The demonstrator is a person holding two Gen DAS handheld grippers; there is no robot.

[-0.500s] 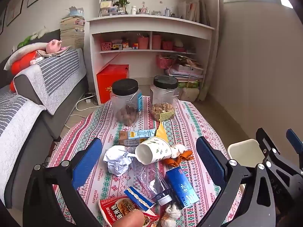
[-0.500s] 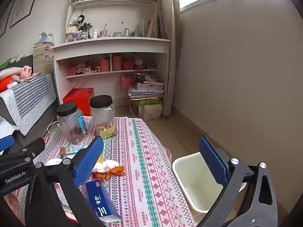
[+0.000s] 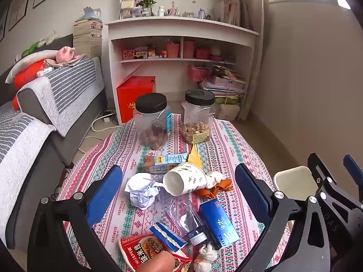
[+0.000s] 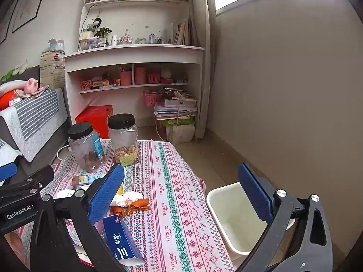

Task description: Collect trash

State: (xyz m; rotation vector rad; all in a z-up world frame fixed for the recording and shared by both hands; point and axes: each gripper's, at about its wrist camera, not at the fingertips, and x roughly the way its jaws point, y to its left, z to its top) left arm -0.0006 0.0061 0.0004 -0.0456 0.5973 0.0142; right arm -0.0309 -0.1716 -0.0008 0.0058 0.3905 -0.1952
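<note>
Your left gripper had its jaws spread wide with nothing between the pads, hovering over the litter on the table. Framed between those jaws: a crumpled paper ball, a tipped white cup with its mouth toward the camera, orange peel just right of the cup, a clear plastic bag and a blue carton lying on its side. Nearer you, a red snack packet sat at the table edge, with a fingertip poking into the bottom of the view.

Your right gripper was also fully released and empty, off to the right of the pile, with the blue carton under its left jaw. The white bin stood on the floor just beside the table's right edge, partly behind the right jaw.

Farther back, two black-lidded jars stood upright, a flattened drink box lying in front of them.
</note>
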